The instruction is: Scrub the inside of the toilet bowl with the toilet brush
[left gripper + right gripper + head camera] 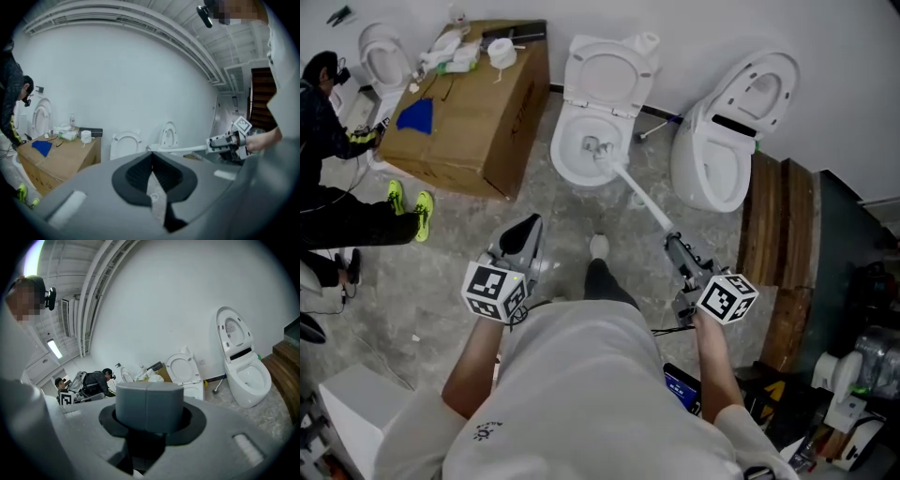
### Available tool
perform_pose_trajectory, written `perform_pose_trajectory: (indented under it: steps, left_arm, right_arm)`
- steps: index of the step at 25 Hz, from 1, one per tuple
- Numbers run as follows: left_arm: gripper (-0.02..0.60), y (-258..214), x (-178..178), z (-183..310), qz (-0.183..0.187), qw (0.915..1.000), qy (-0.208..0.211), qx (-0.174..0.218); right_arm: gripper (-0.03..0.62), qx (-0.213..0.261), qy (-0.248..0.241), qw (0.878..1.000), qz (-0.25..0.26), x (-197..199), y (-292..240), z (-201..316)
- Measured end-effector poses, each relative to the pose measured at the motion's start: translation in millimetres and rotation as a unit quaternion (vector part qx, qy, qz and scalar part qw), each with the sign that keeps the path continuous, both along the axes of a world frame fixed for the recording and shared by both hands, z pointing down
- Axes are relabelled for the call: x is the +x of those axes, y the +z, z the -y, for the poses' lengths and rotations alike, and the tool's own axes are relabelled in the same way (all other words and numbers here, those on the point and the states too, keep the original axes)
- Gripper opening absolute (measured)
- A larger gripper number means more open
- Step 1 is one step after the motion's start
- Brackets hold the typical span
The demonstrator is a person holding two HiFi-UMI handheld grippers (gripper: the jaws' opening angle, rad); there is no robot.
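Toilet brush (pixel 637 198), one, in right tongs (pixel 674 244), reaches middle toilet (pixel 566 165) of three.

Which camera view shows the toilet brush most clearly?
The head view: the toilet brush runs whole from the right gripper to its head inside the toilet bowl. The left gripper view shows only its handle. The right gripper view hardly shows it.

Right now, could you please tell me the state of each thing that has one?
Middle toilet: lid up, bowl open.
Toilet brush: head in that bowl, handle gripped.
Right gripper: shut on the brush handle.
Left gripper: shut, empty.
Right-hand toilet: lid up.
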State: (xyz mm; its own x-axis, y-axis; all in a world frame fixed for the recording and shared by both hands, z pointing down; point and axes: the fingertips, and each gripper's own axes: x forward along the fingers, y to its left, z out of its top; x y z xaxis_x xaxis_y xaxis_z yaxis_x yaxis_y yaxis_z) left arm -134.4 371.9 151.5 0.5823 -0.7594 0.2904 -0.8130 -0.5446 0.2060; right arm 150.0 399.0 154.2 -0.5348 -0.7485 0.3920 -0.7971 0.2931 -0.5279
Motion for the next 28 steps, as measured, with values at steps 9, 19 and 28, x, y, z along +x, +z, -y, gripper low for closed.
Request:
perform_pose_trajectory:
  steps: [9, 19, 28]
  left_arm:
    - [-0.011, -3, 37, 75, 0.012, 0.9998, -0.012, -0.006]
    - [-0.011, -9, 84, 149, 0.018, 0.9992, -0.034, -0.007]
    - [-0.011, 0, 119, 184, 0.03, 0.9983, -0.046, -0.018]
  right_arm:
    - [0.15, -0.011, -0.018, 1.0, 0.017, 36, 0, 82]
    - [0.15, -0.009, -0.074, 0.997, 0.0, 67, 6, 162]
    - [0.15, -0.026, -0.104, 0.994, 0.01, 93, 29, 203]
